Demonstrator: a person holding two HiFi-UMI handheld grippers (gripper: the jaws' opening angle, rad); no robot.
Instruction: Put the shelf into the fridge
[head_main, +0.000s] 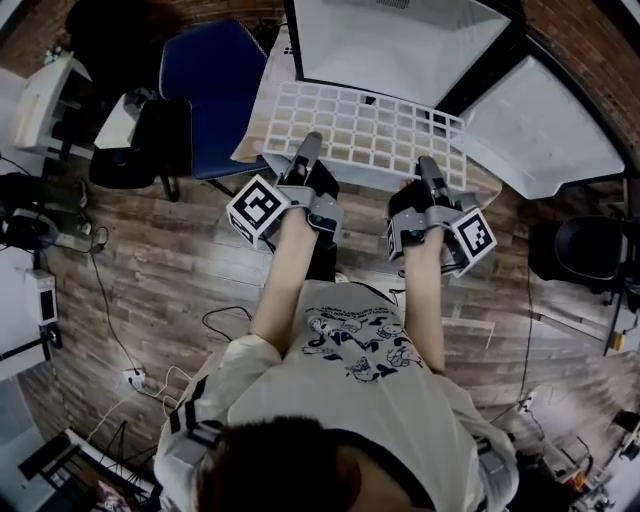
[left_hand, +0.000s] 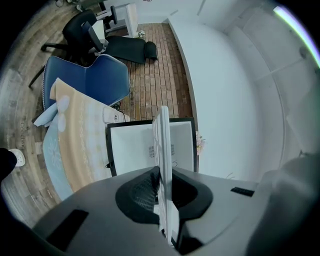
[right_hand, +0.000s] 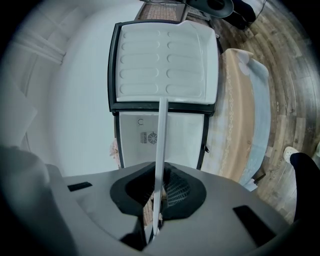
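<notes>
The white grid shelf is held level at its near edge by both grippers, in front of the open fridge. My left gripper is shut on the shelf's near left edge and my right gripper is shut on its near right edge. In the left gripper view the shelf runs edge-on out of the jaws of the left gripper toward the white fridge cavity. The right gripper view likewise has the shelf edge-on in the right gripper, pointing at the cavity.
The fridge door stands open to the right, its ribbed inner panel facing me. A beige and blue cloth covers something left of the fridge. A blue chair and a black chair stand at the left. Cables lie on the wooden floor.
</notes>
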